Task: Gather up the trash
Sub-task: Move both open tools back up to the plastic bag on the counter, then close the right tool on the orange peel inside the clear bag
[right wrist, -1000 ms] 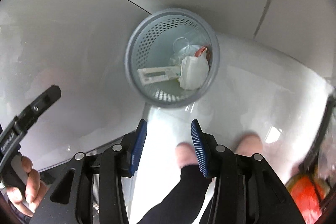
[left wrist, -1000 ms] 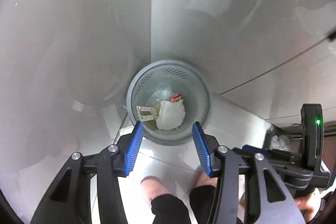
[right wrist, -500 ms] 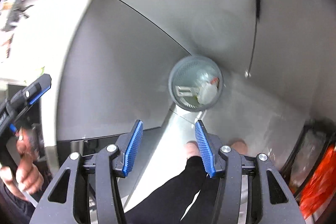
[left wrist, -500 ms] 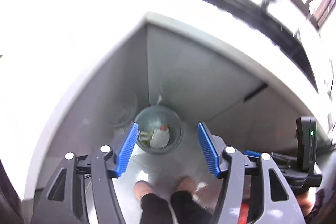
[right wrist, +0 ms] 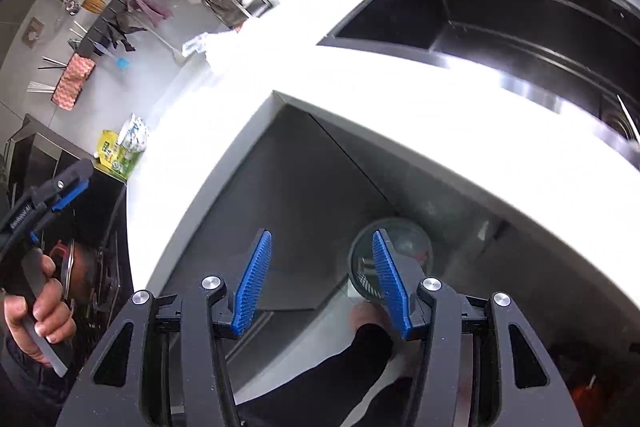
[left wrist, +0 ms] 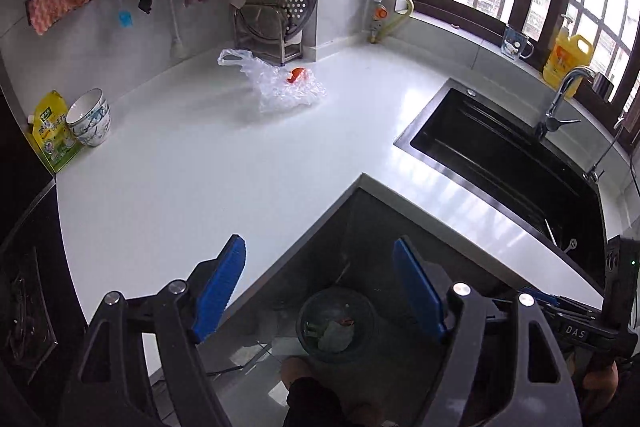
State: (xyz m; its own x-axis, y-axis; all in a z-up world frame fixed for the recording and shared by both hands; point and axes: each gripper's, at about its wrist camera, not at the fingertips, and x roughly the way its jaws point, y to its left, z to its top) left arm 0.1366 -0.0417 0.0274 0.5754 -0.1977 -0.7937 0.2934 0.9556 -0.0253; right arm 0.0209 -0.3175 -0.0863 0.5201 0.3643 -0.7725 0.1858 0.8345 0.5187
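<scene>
A crumpled clear plastic bag with an orange scrap on it lies on the white counter, near the back wall. A grey mesh bin holding paper and wrappers stands on the floor in the counter's corner; it also shows in the right wrist view. My left gripper is open and empty, high above the counter edge and the bin. My right gripper is open and empty, above the floor beside the bin.
A black sink with a tap is at the right. A bowl stack and a yellow-green pouch stand at the counter's left. A dish rack stands at the back wall, a yellow bottle on the sill.
Both grippers have risen from low over the bin to above counter height. The counter, sink and plastic bag have come into view. Both stay open.
</scene>
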